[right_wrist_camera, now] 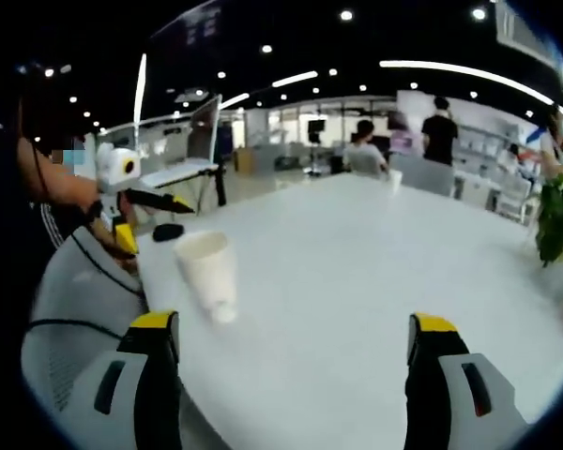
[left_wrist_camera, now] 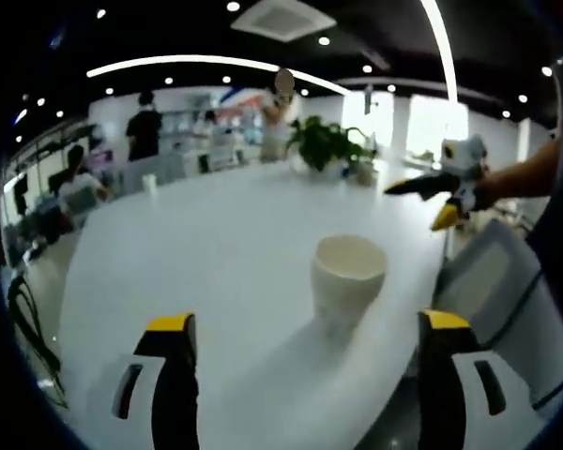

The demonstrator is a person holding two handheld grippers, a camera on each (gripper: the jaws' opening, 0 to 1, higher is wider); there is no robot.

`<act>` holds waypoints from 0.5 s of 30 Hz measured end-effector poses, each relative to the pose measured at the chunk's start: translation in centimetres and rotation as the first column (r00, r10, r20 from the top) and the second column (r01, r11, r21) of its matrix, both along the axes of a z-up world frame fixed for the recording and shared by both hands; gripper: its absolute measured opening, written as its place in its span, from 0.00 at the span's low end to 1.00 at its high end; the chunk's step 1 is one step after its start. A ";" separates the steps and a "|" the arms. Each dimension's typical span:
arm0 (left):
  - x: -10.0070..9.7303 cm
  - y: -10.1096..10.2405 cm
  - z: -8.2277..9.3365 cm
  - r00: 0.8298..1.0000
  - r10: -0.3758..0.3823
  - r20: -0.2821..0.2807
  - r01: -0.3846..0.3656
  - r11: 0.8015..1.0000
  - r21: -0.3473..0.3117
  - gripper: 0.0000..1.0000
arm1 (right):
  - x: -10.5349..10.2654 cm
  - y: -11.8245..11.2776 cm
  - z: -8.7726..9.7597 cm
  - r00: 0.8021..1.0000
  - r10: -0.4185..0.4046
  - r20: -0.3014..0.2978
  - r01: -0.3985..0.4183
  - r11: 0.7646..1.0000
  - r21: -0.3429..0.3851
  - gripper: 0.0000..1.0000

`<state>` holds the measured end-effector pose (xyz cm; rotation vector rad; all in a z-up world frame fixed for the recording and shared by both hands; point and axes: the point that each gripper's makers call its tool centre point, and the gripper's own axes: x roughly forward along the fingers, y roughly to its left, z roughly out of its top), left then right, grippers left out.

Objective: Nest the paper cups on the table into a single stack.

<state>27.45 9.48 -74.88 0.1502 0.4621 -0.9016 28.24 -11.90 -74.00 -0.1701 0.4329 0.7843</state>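
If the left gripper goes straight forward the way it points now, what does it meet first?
Most likely the paper cup, which stands upright on the white table ahead of the open left gripper, slightly toward its right finger. Depth is hard to judge here.

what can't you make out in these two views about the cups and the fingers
- How many cups are nested in the paper cup stack: left gripper view is blurred; in right gripper view its seams are too small.
- The stack's inside: its rim hides it in both views.
- The other gripper in left gripper view: its fingers are too small to tell whether they are open.
- The small cup at the table's far end: too small to identify.
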 end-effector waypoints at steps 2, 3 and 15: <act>-0.3 -0.5 -0.8 1.000 -0.023 -0.009 0.023 1.000 0.011 0.97 | -0.3 0.5 -0.7 1.000 0.025 -0.006 -0.025 1.000 -0.002 1.00; -0.3 -0.6 -1.0 0.999 -0.027 -0.016 0.028 1.000 0.012 0.97 | -0.4 0.7 -0.9 1.000 0.029 -0.012 -0.029 1.000 0.000 1.00; 0.2 -2.9 -2.6 0.994 -0.104 -0.033 0.105 0.994 0.027 0.91 | -0.6 4.3 -3.2 0.986 0.159 -0.056 -0.159 0.987 0.005 0.97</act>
